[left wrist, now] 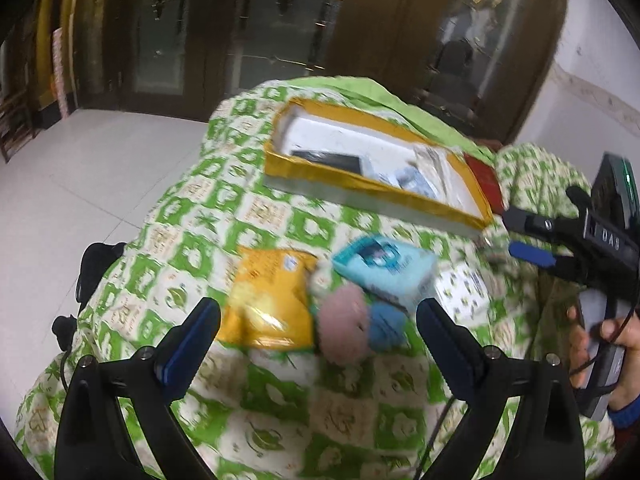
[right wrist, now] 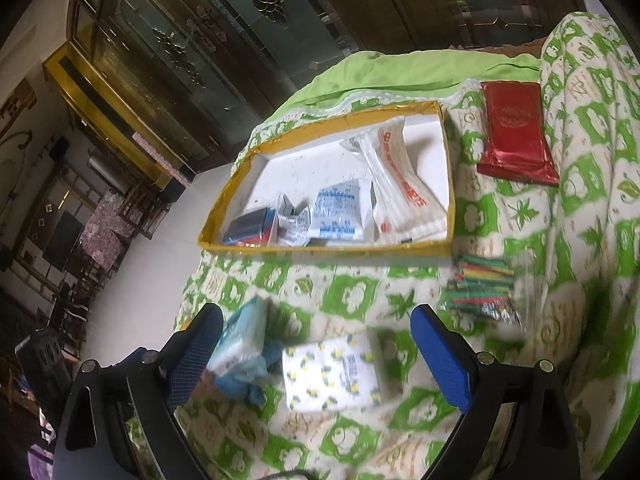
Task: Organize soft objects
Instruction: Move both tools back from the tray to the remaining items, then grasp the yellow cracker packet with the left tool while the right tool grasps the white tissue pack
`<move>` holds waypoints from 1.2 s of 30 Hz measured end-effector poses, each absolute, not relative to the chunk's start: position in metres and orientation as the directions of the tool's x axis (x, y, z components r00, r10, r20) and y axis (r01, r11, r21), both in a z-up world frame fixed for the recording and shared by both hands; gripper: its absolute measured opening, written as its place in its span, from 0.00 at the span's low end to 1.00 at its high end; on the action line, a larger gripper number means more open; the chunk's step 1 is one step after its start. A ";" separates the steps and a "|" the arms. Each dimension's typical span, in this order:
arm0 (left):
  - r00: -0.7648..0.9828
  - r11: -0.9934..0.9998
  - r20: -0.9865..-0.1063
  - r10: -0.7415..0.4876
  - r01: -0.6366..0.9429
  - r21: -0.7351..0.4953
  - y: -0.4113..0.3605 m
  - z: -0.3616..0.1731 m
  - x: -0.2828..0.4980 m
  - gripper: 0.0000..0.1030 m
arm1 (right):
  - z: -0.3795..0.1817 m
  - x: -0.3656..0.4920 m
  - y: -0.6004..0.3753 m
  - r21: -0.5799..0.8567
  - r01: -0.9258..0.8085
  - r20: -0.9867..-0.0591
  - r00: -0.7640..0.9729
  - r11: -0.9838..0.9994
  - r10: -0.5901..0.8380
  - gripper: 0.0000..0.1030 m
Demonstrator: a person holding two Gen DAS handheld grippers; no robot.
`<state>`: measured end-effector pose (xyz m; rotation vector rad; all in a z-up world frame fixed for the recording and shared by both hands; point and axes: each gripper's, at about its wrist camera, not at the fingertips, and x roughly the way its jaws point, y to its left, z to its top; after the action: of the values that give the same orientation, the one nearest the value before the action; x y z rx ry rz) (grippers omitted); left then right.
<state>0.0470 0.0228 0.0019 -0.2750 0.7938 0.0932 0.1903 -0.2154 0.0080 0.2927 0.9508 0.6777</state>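
Left wrist view: the left hand-held gripper [left wrist: 318, 344] gapes wide and empty over a yellow snack bag [left wrist: 268, 300] and pink plush [left wrist: 344, 326], both nearer than the yellow-rimmed box [left wrist: 360, 190] on the bed. Right wrist view: the right hand-held gripper [right wrist: 316, 354] stands wide, empty, above a lemon-print tissue pack [right wrist: 332, 372], also nearer than that box [right wrist: 320, 249].

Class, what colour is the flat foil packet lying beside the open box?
Dark red foil packet, clearest in the right wrist view.
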 end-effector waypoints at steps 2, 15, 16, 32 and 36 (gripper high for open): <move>0.692 0.967 -0.721 -0.031 -0.162 -0.197 0.014 0.000 0.044 0.95 | 0.007 0.186 -0.218 0.519 -0.401 -0.649 0.390 0.755 0.653 0.94; 0.673 0.968 -0.739 -0.042 -0.157 -0.198 0.012 -0.004 0.033 0.95 | 0.001 0.175 -0.223 0.519 -0.394 -0.670 0.364 0.759 0.647 0.94; 0.670 0.966 -0.741 -0.033 -0.169 -0.197 0.016 -0.003 0.033 0.95 | 0.001 0.174 -0.222 0.517 -0.393 -0.672 0.363 0.760 0.645 0.94; 0.599 0.944 -0.799 0.043 -0.286 -0.164 0.063 -0.013 0.080 0.91 | -0.016 0.172 -0.201 0.411 -0.432 -0.763 0.318 0.803 0.562 0.89; 0.566 0.959 -0.824 0.023 -0.245 -0.141 0.052 -0.027 0.093 0.87 | -0.025 0.173 -0.191 0.361 -0.450 -0.799 0.303 0.817 0.520 0.89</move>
<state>0.0929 0.0523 -0.0268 -0.2512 0.9585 0.1596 0.1726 -0.1909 -0.0254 0.0740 1.0877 0.6434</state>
